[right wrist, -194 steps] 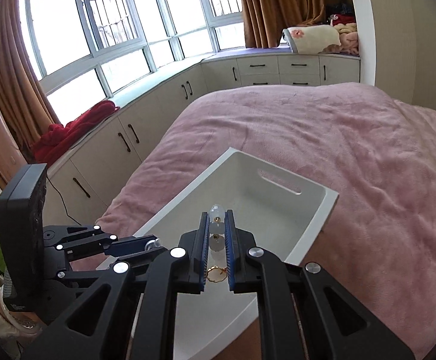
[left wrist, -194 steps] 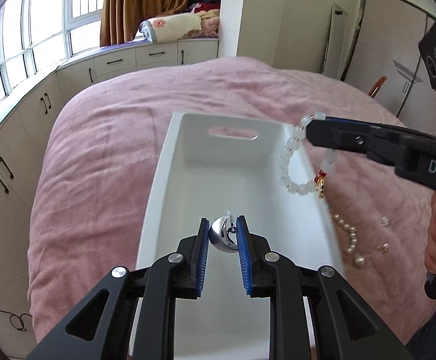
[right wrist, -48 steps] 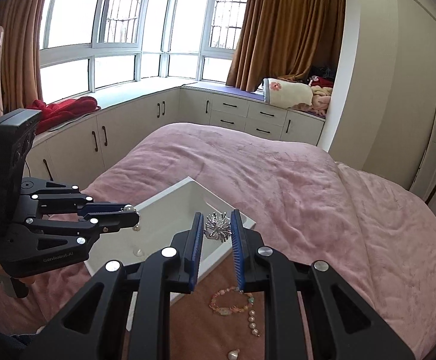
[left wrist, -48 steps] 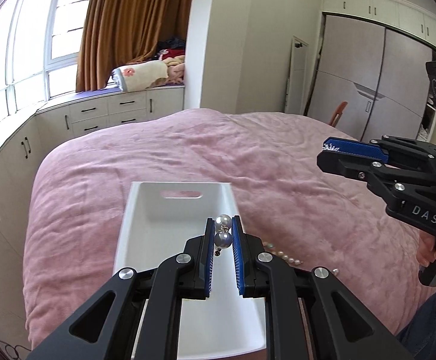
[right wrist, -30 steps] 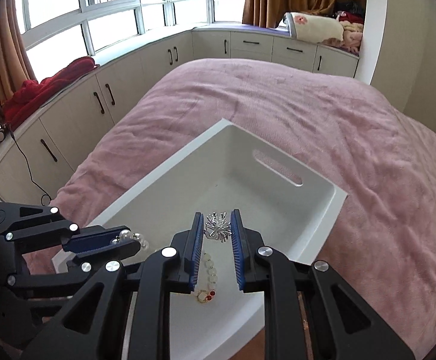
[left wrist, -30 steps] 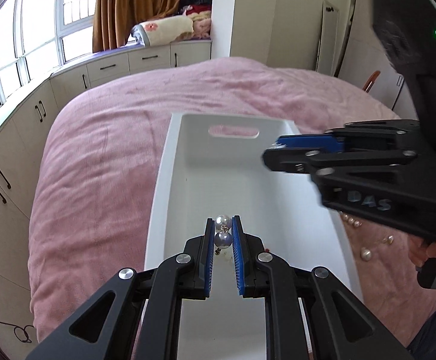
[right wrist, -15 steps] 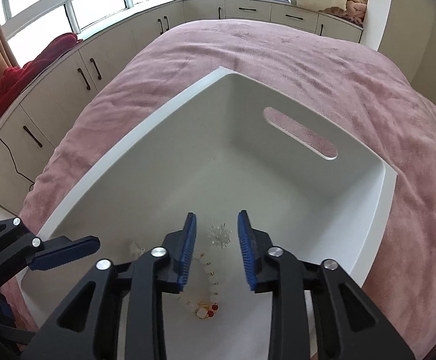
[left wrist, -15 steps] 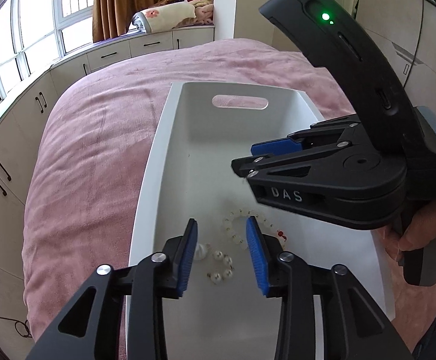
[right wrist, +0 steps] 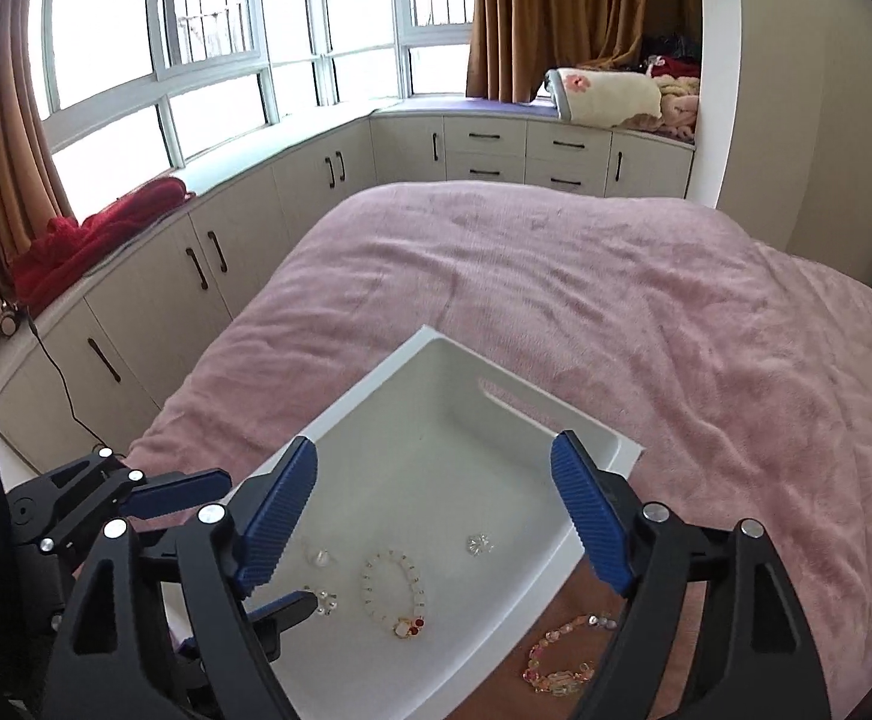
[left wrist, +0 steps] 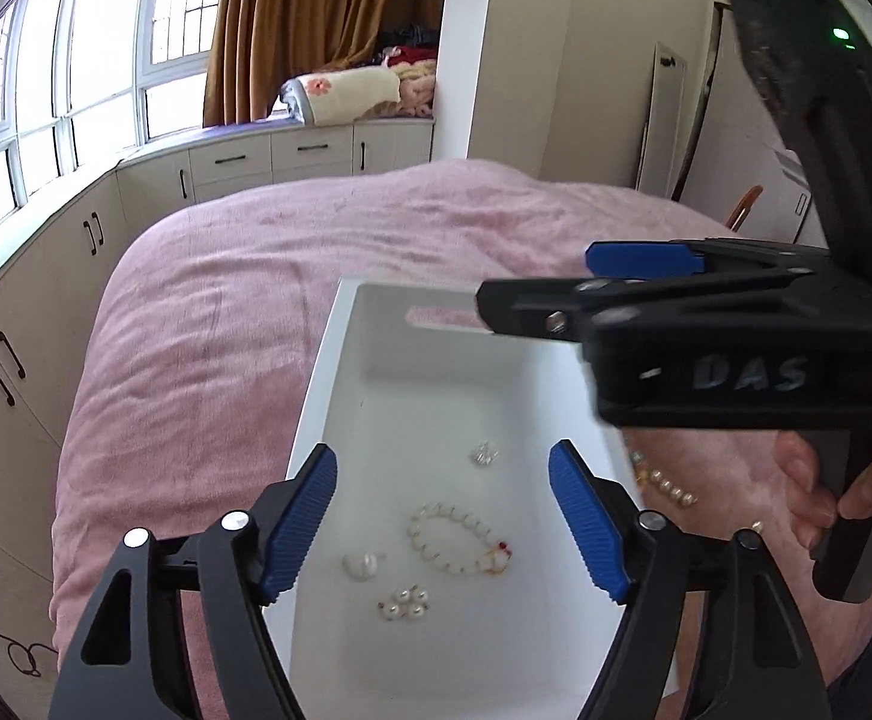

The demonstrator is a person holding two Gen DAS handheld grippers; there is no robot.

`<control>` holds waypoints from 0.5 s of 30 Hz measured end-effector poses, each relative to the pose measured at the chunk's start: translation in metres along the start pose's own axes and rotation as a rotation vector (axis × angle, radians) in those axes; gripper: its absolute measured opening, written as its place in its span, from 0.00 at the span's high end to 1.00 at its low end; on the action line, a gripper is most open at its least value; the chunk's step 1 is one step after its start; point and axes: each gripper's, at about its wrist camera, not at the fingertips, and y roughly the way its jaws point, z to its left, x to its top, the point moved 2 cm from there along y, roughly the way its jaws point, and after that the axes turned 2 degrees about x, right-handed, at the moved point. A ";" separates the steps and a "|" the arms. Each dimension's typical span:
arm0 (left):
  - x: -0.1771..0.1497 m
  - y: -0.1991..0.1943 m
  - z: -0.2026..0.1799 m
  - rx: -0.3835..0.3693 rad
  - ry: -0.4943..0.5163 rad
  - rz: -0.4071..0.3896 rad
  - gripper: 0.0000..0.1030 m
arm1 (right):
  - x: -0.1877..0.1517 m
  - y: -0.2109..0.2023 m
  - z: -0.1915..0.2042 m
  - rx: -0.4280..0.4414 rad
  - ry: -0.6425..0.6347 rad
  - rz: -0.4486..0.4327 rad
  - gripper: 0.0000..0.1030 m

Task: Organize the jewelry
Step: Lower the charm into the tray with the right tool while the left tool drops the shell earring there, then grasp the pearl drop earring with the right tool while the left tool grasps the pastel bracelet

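Our left gripper [left wrist: 442,516] and right gripper [right wrist: 436,510] hover over the white tray [left wrist: 436,402], jaws spread wide, empty; bead bracelet [left wrist: 457,537] lies at tray's 6 o'clock.

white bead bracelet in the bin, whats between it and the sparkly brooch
Only bare white floor of the bin lies between the bead bracelet and the brooch; they lie apart. The right wrist view shows it, and the left wrist view agrees.
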 end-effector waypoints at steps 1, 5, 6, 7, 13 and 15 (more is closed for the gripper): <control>0.004 -0.006 -0.005 -0.010 0.000 -0.014 0.25 | 0.002 -0.011 -0.003 0.005 0.002 -0.021 0.23; 0.017 -0.028 -0.026 -0.046 0.012 -0.066 0.18 | 0.003 -0.062 -0.014 -0.010 -0.011 -0.105 0.18; 0.020 -0.034 -0.032 -0.053 0.022 -0.085 0.18 | 0.002 -0.079 -0.019 -0.018 -0.012 -0.132 0.16; 0.024 -0.041 -0.041 -0.059 0.038 -0.108 0.16 | -0.001 -0.091 -0.023 -0.027 -0.013 -0.148 0.16; 0.035 -0.066 -0.089 -0.036 0.097 -0.183 0.11 | -0.033 -0.150 -0.050 -0.128 -0.036 -0.201 0.10; 0.035 -0.063 -0.103 -0.019 0.104 -0.171 0.11 | -0.050 -0.158 -0.060 -0.160 -0.063 -0.192 0.09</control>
